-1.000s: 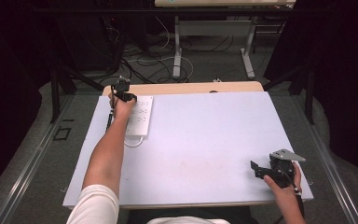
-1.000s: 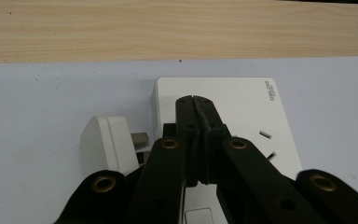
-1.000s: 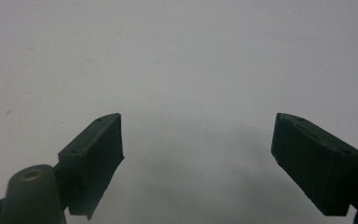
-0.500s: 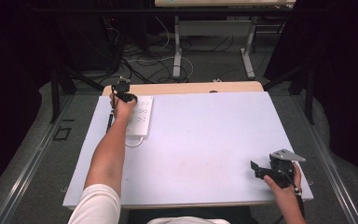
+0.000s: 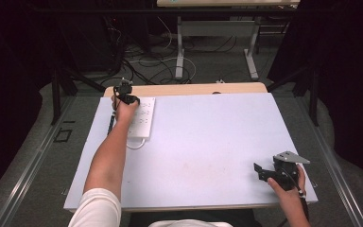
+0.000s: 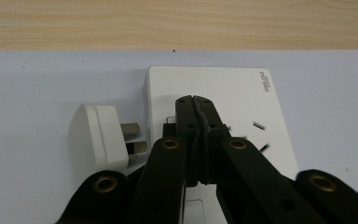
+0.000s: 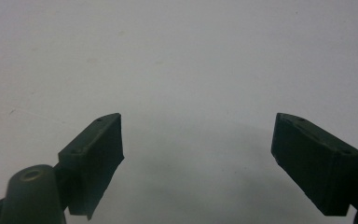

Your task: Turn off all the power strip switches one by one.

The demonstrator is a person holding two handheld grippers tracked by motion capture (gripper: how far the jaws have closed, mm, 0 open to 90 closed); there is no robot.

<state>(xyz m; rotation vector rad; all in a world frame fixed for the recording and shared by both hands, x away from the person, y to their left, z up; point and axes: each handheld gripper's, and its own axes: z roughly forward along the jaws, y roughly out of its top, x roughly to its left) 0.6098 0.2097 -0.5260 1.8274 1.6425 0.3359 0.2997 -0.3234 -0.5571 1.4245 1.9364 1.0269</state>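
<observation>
A white power strip point(image 5: 143, 119) lies at the far left of the white table top point(image 5: 208, 142). My left gripper point(image 5: 123, 90) hovers over its far end with the jaws pressed together; nothing shows between them. In the left gripper view the shut tips point(image 6: 196, 100) sit above the strip's face point(image 6: 247, 93), near its socket slots. A white plug point(image 6: 98, 135) lies flat on the table beside the strip, prongs pointing at it. My right gripper point(image 5: 266, 171) rests near the front right corner, open. Its jaws point(image 7: 198, 144) stand wide apart over bare white surface.
A wooden band point(image 5: 194, 89) runs along the table's far edge, just past the strip. The strip's white cord point(image 5: 134, 144) loops off its near end. Beyond the table are a floor with cables point(image 5: 151, 66) and desk legs point(image 5: 179, 47).
</observation>
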